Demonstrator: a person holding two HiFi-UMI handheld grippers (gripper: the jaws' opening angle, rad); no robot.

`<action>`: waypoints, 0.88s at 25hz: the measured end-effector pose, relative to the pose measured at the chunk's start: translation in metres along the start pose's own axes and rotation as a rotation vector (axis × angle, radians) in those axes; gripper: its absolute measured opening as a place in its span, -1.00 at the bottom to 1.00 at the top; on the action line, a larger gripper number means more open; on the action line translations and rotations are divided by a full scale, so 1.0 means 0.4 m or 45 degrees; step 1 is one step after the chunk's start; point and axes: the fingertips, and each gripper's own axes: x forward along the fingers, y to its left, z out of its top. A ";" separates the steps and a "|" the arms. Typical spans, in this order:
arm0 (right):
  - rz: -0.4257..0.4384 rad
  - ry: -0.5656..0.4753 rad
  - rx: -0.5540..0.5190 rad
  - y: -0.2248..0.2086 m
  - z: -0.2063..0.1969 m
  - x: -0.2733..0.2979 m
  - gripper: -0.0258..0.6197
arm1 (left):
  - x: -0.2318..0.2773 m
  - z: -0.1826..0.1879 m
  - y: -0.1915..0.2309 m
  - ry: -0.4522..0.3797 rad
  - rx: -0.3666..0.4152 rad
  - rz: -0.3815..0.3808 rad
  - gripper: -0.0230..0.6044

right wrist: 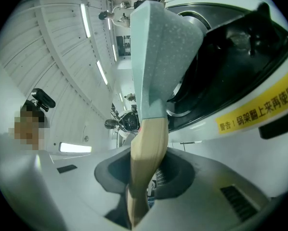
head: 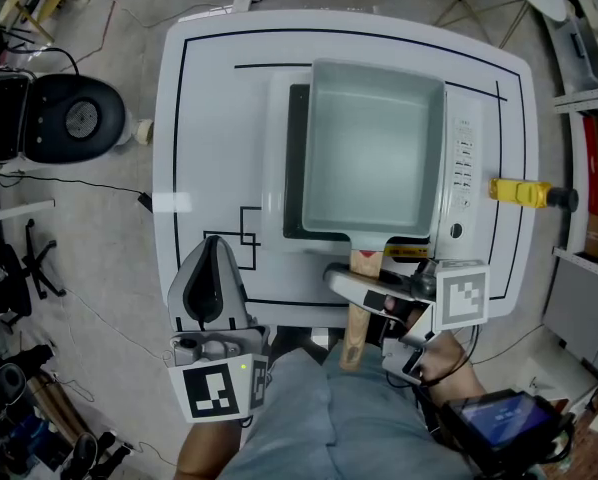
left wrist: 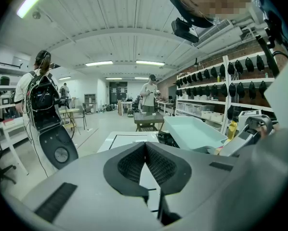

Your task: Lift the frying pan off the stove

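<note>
Pan (head: 374,148), square and pale green, sits on the white stove (head: 466,168) at the middle of the worktop (head: 209,118), its wooden handle (head: 359,313) pointing toward the near edge. On the floor at far left stands a round black appliance (head: 74,118), well apart from the action. At near left, the left hand-held gripper (head: 215,253) hovers over the worktop's near edge with its jaws pressed together on nothing, clear of both stove and pan. At centre, the pan covers the burner area, and no gap between the two can be made out, so it appears not yet raised. Just right of the handle, the right hand-held gripper (head: 351,282) reaches in from the right and pinches the handle between its pads close to where the wood meets the pan. At far right, a yellow object (head: 519,192) lies on the worktop's edge beside the stove. By this showing the grasp is made and the lift itself remains: the pan has to come up and away from the burner, with the whole weight borne through that one grip on the handle.
</note>
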 end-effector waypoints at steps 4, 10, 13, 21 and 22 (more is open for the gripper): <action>-0.013 0.001 -0.018 0.004 -0.001 0.002 -0.59 | -0.008 0.014 0.001 -0.014 0.002 0.002 -0.87; -0.029 -0.030 -0.042 0.022 0.008 -0.001 -0.59 | -0.022 0.031 0.009 -0.027 0.002 0.006 -0.87; -0.024 -0.028 -0.060 0.023 0.008 -0.004 -0.60 | -0.022 0.027 0.004 -0.032 0.000 0.004 -0.87; -0.039 -0.032 -0.106 0.069 -0.001 -0.011 -0.59 | -0.042 0.048 -0.003 -0.055 -0.017 -0.002 -0.87; -0.032 -0.038 -0.106 0.077 -0.003 -0.012 -0.59 | -0.046 0.049 -0.002 -0.059 -0.021 -0.001 -0.87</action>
